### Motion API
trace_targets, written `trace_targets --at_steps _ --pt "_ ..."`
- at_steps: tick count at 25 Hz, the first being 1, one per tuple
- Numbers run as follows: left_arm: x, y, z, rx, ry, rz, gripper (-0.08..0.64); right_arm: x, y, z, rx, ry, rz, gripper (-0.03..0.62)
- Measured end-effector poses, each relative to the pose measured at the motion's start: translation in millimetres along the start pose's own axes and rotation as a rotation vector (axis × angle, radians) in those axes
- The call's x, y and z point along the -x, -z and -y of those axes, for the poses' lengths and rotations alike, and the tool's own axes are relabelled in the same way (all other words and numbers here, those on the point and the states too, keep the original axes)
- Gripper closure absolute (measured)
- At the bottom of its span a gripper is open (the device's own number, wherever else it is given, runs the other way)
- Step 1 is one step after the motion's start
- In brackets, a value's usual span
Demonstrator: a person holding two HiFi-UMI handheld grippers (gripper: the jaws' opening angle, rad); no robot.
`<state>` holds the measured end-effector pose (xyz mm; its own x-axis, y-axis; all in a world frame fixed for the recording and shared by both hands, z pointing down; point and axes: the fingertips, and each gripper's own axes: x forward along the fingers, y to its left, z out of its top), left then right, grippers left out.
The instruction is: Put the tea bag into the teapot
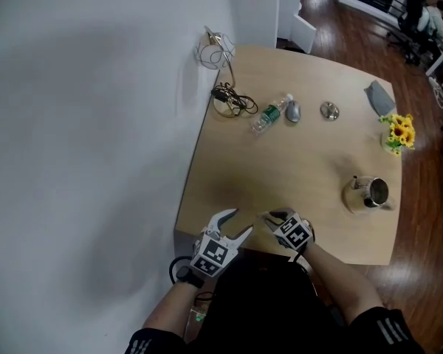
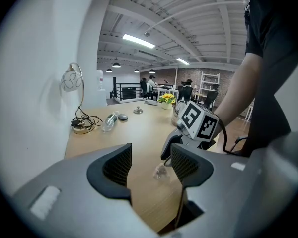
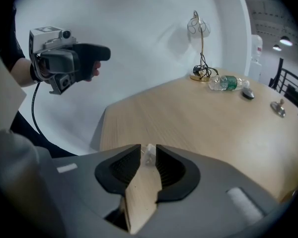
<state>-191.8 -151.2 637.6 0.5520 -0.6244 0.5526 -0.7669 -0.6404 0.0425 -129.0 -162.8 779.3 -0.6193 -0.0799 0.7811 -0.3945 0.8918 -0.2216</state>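
Note:
The tea bag (image 2: 161,171) is a small pale packet lying on the wooden table (image 1: 303,161) near its front edge. It shows between the tips of my right gripper (image 3: 148,158), whose jaws stand open around it without pressing; that gripper (image 1: 272,218) tilts down at the table's near edge. My left gripper (image 1: 236,223) hovers just to the left of it, open with nothing between its fingers (image 2: 120,163). The metal teapot (image 1: 370,192) stands uncovered at the table's right side, well away from both grippers.
A round metal lid (image 1: 329,110), a grey mouse (image 1: 292,111) and a lying water bottle (image 1: 269,114) sit at the far side. A wire lamp with tangled cables (image 1: 220,54) stands by the white wall. Yellow flowers (image 1: 399,133) and a grey cloth (image 1: 379,94) are at the right.

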Motion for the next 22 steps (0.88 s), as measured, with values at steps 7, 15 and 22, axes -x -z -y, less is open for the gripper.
trace_targets --at_steps 7,15,22 --pt "4.2 6.5 3.2 0.005 -0.010 -0.015 0.319 -11.5 7.5 -2.5 -0.004 0.012 -0.045 0.556" --pt "-3.2 0.7 6.8 0.003 -0.004 -0.019 0.319 13.4 -12.7 4.6 -0.061 0.024 0.044 0.583" --pt "-26.4 -35.6 19.2 -0.052 0.035 0.015 0.319 93.2 -50.8 29.9 -0.130 0.077 0.265 0.583"
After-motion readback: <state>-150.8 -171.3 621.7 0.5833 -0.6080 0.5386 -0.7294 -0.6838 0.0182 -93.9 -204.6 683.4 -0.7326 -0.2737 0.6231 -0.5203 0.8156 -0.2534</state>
